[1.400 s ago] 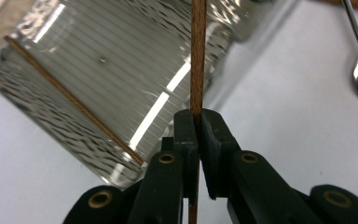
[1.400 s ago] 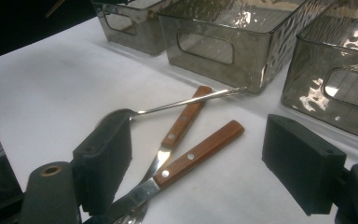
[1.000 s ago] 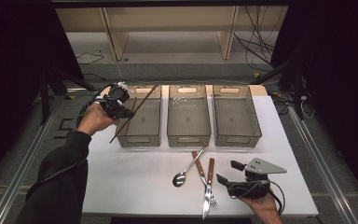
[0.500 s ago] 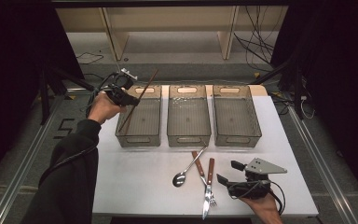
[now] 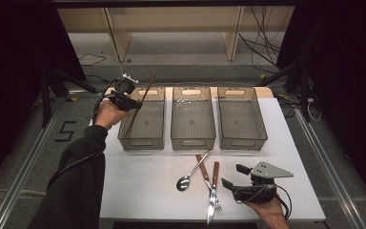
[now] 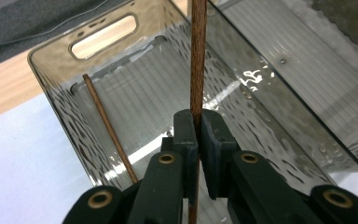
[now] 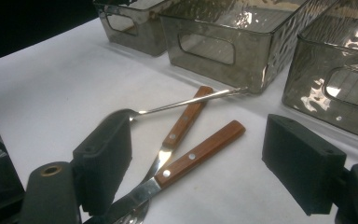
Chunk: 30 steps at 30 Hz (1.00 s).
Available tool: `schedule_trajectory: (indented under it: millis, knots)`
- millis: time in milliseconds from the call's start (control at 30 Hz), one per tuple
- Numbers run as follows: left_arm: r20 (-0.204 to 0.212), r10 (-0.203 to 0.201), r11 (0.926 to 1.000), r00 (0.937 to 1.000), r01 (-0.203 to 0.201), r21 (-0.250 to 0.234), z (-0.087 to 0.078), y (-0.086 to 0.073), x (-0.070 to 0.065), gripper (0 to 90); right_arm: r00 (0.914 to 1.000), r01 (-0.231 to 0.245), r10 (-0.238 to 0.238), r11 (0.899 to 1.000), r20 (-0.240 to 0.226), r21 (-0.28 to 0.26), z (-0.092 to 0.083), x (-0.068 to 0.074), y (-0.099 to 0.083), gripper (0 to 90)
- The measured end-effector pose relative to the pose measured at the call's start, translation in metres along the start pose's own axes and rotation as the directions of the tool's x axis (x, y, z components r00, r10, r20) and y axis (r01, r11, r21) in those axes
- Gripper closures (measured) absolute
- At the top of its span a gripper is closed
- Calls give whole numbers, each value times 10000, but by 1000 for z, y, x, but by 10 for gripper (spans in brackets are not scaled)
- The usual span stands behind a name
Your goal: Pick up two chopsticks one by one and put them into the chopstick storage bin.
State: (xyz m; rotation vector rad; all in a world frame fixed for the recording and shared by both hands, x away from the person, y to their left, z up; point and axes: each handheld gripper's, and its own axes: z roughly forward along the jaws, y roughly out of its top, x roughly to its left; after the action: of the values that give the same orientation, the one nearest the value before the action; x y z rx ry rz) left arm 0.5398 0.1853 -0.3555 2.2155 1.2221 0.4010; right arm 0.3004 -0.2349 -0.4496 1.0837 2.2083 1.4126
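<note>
High view: left tongs [image 5: 132, 103] clenched on chopstick [image 5: 140, 102], shifted since a second ago from bin's outer side to above left bin [image 5: 142, 141]. Second chopstick [image 6: 109, 128] already inside. Drop looks near. Right tongs [image 5: 232, 177] released, idle by cutlery on desk [image 5: 143, 186].

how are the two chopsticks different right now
The held chopstick is clamped in the shut left gripper, raised over the left bin; the loose chopstick lies free inside that bin, leaning along its wall. Held one looks thicker, being nearer the camera. Both are slim brown sticks.
</note>
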Motion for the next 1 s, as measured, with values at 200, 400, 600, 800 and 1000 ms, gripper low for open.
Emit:
schedule_trajectory:
  millis: [200,400,600,800,1000]
  knots:
    - [-118,-282,9995,9995,284,142,9,-9,4,845,10000,18,-18,10000,15,-8,-1,0,0,246]
    - [-181,-595,9978,9981,600,271,17,-18,9,842,10000,36,-36,10000,7,-11,0,0,0,246]
    - [-333,-932,9954,9951,939,198,18,-23,13,818,10000,35,-35,10000,12,-14,0,0,0,246]
    - [-370,-1260,9920,9913,1262,33,12,-24,15,615,10000,39,-39,10000,13,9,0,0,0,246]
    - [-17,-1377,9890,9905,1374,-541,-2,-31,7,414,10000,42,-42,10000,27,3,0,0,0,246]
